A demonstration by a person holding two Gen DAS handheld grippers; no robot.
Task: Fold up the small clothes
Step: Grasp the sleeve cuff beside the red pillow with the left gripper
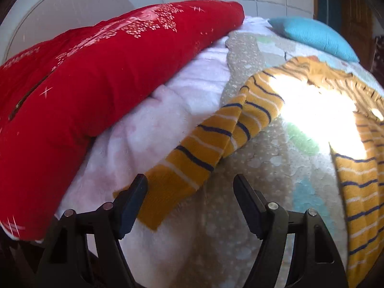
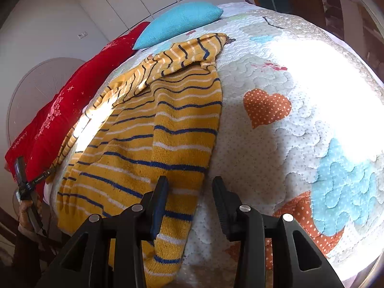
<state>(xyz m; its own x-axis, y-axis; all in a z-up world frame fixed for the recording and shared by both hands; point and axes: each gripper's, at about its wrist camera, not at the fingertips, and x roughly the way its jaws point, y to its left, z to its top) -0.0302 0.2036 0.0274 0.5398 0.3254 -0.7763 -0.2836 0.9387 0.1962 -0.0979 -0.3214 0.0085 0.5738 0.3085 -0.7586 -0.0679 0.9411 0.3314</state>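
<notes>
striped sweater (image 2: 153,148), sleeve (image 1: 204,148) angled toward camera

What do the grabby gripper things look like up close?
Both are black plastic. The left gripper and the right gripper each have two flat fingers with ridged inner pads, hinged on angular arms with triangle cut-outs and round silver pins. In the right wrist view the inner pad of one finger looks dark blue.

The left gripper (image 1: 189,187) has its fingers (image 1: 134,201) spread apart above the bed (image 1: 264,163). A striped sleeve (image 1: 192,160) lies between them, its cuff beside the left finger. Beyond it, a red pillow (image 1: 96,84) sits left and a blue pillow (image 1: 314,36) far right.
</notes>
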